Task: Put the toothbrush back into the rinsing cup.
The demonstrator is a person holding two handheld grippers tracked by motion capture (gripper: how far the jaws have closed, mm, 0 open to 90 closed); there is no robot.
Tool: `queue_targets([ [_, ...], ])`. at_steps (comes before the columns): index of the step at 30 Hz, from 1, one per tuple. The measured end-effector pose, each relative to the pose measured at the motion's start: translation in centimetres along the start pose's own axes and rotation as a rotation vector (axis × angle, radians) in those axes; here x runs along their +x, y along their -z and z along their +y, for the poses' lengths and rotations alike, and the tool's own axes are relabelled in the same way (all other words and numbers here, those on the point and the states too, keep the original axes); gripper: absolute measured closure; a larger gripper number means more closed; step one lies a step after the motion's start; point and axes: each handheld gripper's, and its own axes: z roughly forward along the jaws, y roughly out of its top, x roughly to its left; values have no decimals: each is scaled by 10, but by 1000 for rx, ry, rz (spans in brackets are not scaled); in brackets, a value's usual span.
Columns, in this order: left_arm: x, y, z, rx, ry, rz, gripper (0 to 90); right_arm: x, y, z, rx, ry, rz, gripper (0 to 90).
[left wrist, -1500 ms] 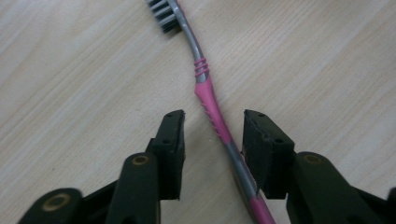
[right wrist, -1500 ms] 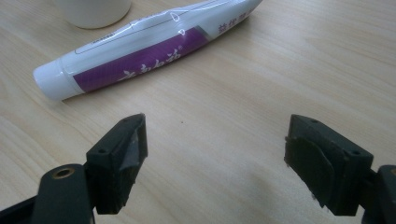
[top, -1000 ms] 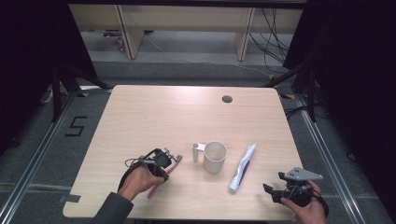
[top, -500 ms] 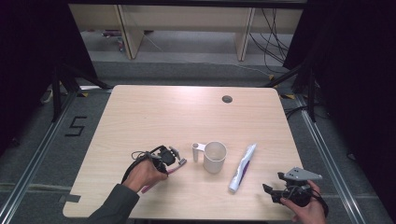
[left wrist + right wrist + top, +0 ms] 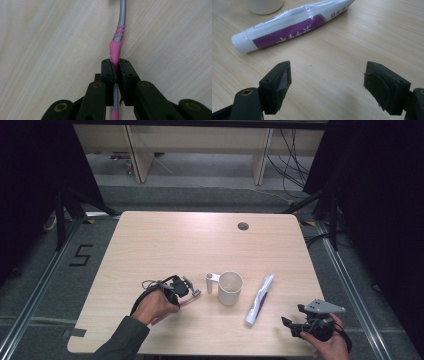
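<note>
My left gripper was clamped on the toothbrush. In the left gripper view its jaws were pressed tight against the pink grip section, with the grey neck running on away from the camera over bare wood. Compared with a second before, my left hand had turned and shifted right: the toothbrush, which had then pointed down toward the near edge, now lay more level, its head end aimed at the mug. In the high view the tip of the toothbrush stood just beside the mug's handle, apart from it as far as I could tell.

My right gripper had not moved over that second. It rested at the near right corner of the table, jaws spread wide and holding nothing, with the toothpaste tube lying untouched a short way beyond them, to the right of the mug.

In my judgement the grasp was complete and the carry toward the mug was under way. The brush still needed lifting and tipping upright before it could go over the rim. The narrow grip on a rounded handle could let it swivel.
</note>
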Motion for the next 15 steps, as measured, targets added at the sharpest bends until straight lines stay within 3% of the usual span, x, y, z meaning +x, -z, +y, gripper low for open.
queue_targets([
  [4,4,7,-3,-31,13,-7,830,-1,1,0,-2,6,-1,228],
  [6,8,14,-7,-79,32,-5,831,0,1,0,-2,2,-2,228],
  [8,9,18,-9,-95,34,-9,831,0,1,0,2,-3,5,227],
  [11,11,27,-13,-164,19,-2,831,-1,1,0,5,-6,1,228],
  [12,11,30,-15,-180,31,-12,831,-1,1,0,5,-6,0,227],
  [14,13,40,-18,-258,42,2,830,-2,1,0,-7,1,-11,227],
  [15,13,40,-18,-258,42,2,831,-2,1,0,-7,1,-11,227],
])
